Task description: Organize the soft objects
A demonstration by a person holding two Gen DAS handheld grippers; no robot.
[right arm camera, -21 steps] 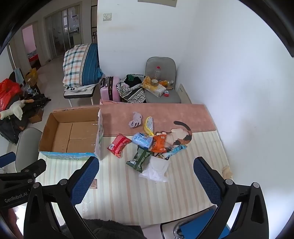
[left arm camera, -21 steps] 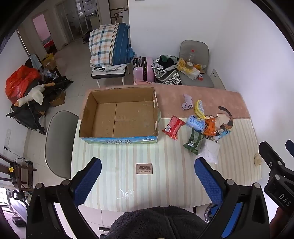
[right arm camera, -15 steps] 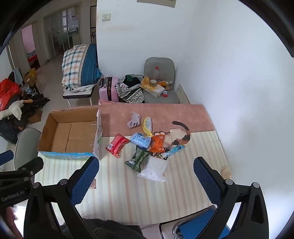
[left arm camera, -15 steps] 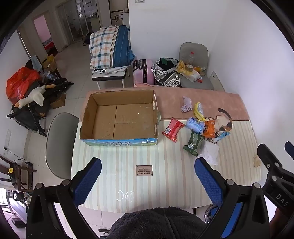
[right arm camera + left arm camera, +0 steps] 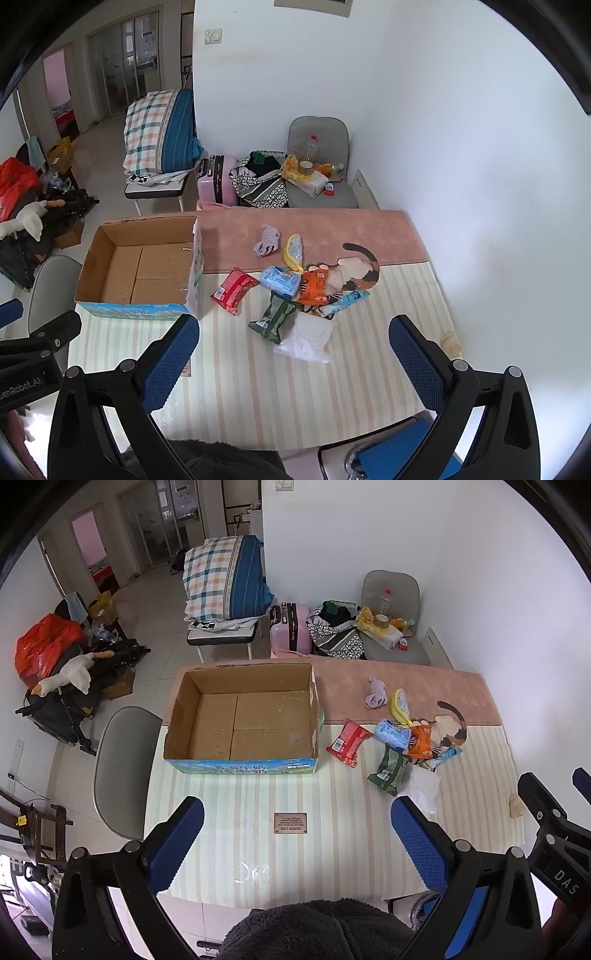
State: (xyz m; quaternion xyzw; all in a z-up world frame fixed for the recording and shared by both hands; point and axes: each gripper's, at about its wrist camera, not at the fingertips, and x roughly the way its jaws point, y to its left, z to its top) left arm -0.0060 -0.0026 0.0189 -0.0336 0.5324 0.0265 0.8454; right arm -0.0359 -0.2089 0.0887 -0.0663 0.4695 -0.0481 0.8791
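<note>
- The soft things sit in a small pile on the table (image 5: 258, 398): a red packet (image 5: 233, 290), a blue packet (image 5: 279, 281), an orange packet (image 5: 314, 288), a green packet (image 5: 275, 318), a white bag (image 5: 306, 338), a purple sock (image 5: 266, 240) and a yellow pouch (image 5: 293, 249)
- The pile is far ahead of the right claw (image 5: 293, 363), a bit left of its middle; the white bag is the closest one
- The right claw is wide open and holds nothing
- The left claw (image 5: 297, 845) is wide open too and holds nothing; the pile is ahead of it and off to the right
- The cardboard box (image 5: 243, 716) is open on top, with only its brown floor showing; it sits left of the pile, near the red packet but not touching it
- There is bare striped cloth between both claws and the pile
- The table's right side is close to the white wall (image 5: 480, 184)
- A small brown label (image 5: 290, 823) lies on the cloth between the left claw's fingers; it reads "GREEN LIFE"
- The other claw shows "DAS" in the left view and "GenRobot.AI" in the right view
</note>
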